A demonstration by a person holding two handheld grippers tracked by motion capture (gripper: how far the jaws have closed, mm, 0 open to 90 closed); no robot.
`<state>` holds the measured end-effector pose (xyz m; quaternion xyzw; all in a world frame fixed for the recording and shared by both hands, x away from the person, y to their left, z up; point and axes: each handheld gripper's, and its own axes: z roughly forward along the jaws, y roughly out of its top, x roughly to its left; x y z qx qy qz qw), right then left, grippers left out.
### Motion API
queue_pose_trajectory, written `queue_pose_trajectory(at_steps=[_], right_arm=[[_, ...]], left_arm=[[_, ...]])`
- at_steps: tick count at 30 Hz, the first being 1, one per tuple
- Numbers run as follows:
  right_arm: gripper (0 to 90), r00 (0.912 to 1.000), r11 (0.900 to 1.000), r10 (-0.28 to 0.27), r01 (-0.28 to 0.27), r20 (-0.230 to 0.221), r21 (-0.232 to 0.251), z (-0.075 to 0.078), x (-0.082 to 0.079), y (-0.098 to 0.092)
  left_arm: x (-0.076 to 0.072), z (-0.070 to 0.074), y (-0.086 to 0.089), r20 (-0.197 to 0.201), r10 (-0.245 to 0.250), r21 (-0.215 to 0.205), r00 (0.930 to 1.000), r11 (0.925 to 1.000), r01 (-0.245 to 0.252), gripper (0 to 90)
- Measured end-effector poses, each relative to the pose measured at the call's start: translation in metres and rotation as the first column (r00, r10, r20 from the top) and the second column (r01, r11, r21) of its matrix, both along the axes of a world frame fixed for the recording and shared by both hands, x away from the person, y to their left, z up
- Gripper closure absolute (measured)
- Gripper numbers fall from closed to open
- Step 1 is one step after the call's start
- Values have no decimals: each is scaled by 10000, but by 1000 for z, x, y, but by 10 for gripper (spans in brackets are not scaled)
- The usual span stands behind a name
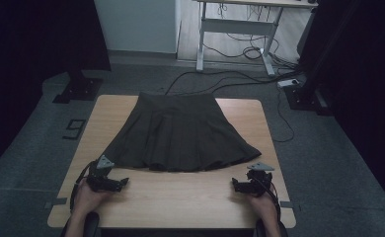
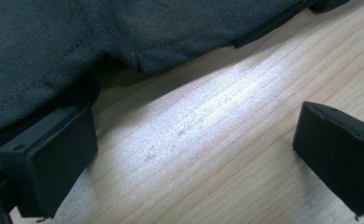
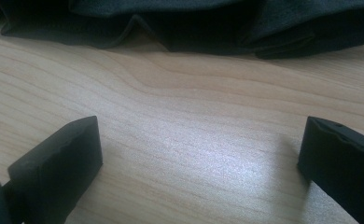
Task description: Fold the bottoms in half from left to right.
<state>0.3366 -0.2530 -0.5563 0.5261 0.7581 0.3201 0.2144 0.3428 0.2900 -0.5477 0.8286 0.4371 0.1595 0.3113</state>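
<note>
A dark pleated skirt (image 1: 180, 131) lies flat on the wooden table (image 1: 180, 197), waistband at the far edge and hem toward the person. My left gripper (image 1: 115, 183) rests on the table just in front of the hem's left corner, jaws open with bare wood between them. In the left gripper view the skirt's hem (image 2: 77, 51) lies just beyond the gripper (image 2: 196, 140). My right gripper (image 1: 240, 185) sits on the table in front of the hem's right corner, also open and empty. In the right gripper view the folded hem (image 3: 185, 28) runs across the top, ahead of the gripper (image 3: 201, 149).
A white desk frame (image 1: 240, 29) and loose cables (image 1: 240, 74) lie on the floor beyond the table. Black stand bases (image 1: 77, 89) flank the far corners. Bare wood runs along the near edge between the two hands.
</note>
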Motion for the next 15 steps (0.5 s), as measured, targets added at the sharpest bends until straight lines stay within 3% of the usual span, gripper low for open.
queue_pose_trajectory(at_steps=[11, 15], right_arm=[[0, 9994, 9995, 302, -304, -180, -106, 2, 0, -1], [8, 9989, 9994, 303, -309, -364, -172, 3, 0, 0]], left_arm=[[2, 1, 0, -28, 64, 0, 10000, 10000, -64, 5], [3, 4, 2, -66, 214, -136, 9998, 9997, -214, 103]])
